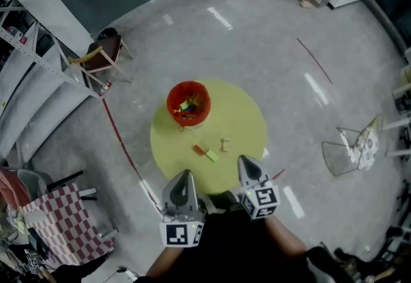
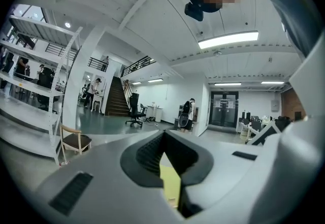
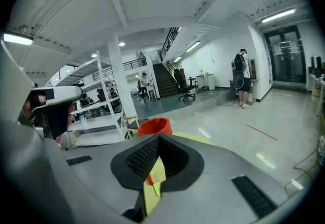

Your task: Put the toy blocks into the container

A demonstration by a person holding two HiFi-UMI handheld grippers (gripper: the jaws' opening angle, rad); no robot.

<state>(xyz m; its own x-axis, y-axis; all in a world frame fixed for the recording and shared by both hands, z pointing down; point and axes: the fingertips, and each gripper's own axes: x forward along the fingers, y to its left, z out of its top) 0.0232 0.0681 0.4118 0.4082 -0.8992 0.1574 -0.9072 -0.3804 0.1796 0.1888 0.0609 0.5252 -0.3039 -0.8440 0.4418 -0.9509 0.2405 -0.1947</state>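
A red container [image 1: 188, 103] holding several colourful blocks stands at the back left of the round yellow table [image 1: 244, 115]. A red block [image 1: 200, 149], a green block [image 1: 211, 156] and a pale wooden block [image 1: 225, 144] lie loose nearer the table's front. My left gripper [image 1: 186, 173] hovers at the table's front edge, shut and empty. My right gripper [image 1: 244, 160] is just right of the loose blocks, also shut with nothing held. In the right gripper view the container [image 3: 154, 126] rises beyond the shut jaws, and a sliver of the red block [image 3: 149, 180] shows below them.
A wooden chair [image 1: 103, 57] and a white shelving rack [image 1: 32, 63] stand left of the table. A wire frame [image 1: 350, 147] lies on the floor to the right. A checkered cloth [image 1: 61, 221] is at the near left. Red tape [image 1: 122, 140] runs across the floor.
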